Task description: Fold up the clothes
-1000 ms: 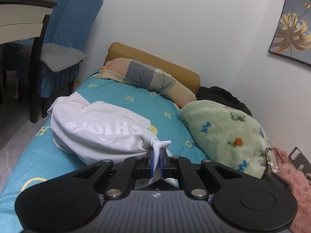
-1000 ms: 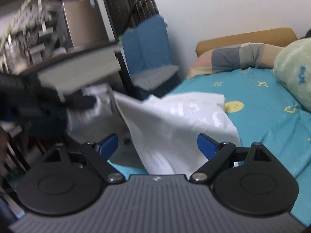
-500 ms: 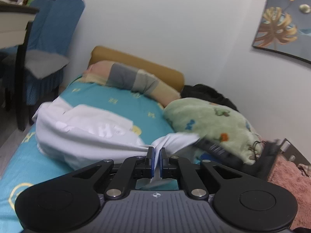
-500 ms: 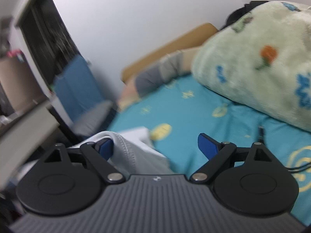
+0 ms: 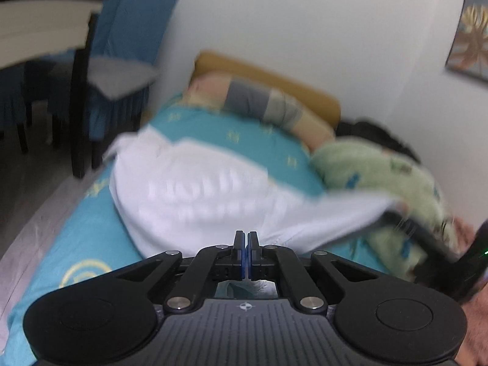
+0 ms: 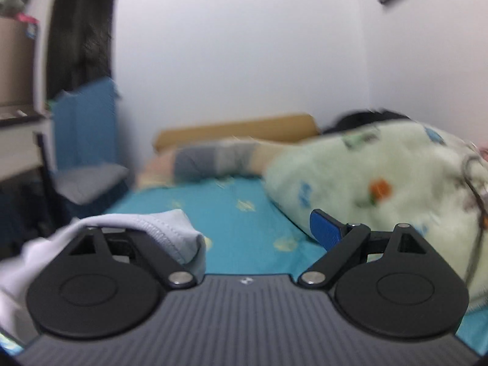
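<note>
Left wrist alone shows left claw point(image 5: 245, 244) clamping white shirt point(image 5: 195, 195); right claw point(image 6: 256, 228) gapes.

Left gripper point(image 5: 245, 245) jaws pressed together, blue pads nearly touching, pinching white fabric, tilted down toward the bed; right gripper point(image 6: 253, 228) jaws spread wide, cloth draped over its left finger, aimed nearly level; bare hand point(image 5: 475, 323) at near right edge.
</note>
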Demonstrator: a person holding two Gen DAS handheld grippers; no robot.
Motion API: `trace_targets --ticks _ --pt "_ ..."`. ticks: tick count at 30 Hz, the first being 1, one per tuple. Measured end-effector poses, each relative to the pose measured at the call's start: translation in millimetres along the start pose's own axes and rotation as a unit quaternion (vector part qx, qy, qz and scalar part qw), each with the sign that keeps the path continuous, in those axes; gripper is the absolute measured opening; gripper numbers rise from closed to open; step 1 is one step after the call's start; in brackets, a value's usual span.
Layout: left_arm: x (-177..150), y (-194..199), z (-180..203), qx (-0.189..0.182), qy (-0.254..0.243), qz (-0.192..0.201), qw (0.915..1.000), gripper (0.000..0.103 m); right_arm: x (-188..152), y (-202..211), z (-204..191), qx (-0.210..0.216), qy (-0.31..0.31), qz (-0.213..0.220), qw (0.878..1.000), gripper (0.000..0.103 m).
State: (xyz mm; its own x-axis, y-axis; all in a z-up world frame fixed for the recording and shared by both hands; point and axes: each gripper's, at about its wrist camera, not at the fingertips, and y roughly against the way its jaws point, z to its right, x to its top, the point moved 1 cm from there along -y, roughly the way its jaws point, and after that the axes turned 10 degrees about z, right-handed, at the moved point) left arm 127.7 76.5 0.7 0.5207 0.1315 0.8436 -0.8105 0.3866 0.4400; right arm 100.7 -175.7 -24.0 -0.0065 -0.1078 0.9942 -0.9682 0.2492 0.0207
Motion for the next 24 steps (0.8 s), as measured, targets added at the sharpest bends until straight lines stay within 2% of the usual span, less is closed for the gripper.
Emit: trace_targets --ticks 2,5,7,9,10,14,16,19,21,22,24 --pt "-7 -7 5 0.002 -0.025 -0.022 0.9994 0.003 4 3 -6 0.024 0.013 0.008 1.0 0.09" --pt "-21 -14 14 0.005 -0.061 -0.05 0.9969 0.012 4 0 -10 0.054 0.021 0.0 0.998 0.09" --pt "-31 -18 22 0.005 -0.081 -0.066 0.9945 0.026 3 -4 -11 0.068 0.016 -0.017 0.997 0.09" --pt "-41 -20 31 0.003 -0.107 -0.074 0.9915 0.045 4 -6 -11 0.075 0.015 -0.03 0.997 0.09" --pt "-45 -21 36 0.002 -0.119 -0.078 0.9898 0.05 4 -7 -12 0.079 0.016 -0.036 0.996 0.09" --pt "-59 -25 60 -0.014 -0.155 -0.066 0.9856 0.074 3 -12 -10 0.074 0.013 -0.067 0.995 0.09" --pt "-64 -30 75 -0.002 -0.185 -0.038 0.9819 0.079 3 -12 -5 0.073 -0.002 -0.075 0.995 0.09" --pt "-70 -43 88 0.072 -0.229 0.014 0.9706 0.081 4 -13 3 0.067 -0.027 -0.077 0.994 0.09" --pt "-65 -51 79 0.145 -0.235 0.038 0.9606 0.081 5 -12 8 0.05 -0.036 -0.064 0.996 0.09" --pt "-63 -54 74 0.179 -0.234 0.049 0.9542 0.081 4 -9 9 0.032 -0.022 -0.05 0.998 0.09" --pt "-50 -47 55 0.228 -0.197 0.068 0.9511 0.083 3 -5 10 -0.004 0.005 -0.021 1.0 0.09"
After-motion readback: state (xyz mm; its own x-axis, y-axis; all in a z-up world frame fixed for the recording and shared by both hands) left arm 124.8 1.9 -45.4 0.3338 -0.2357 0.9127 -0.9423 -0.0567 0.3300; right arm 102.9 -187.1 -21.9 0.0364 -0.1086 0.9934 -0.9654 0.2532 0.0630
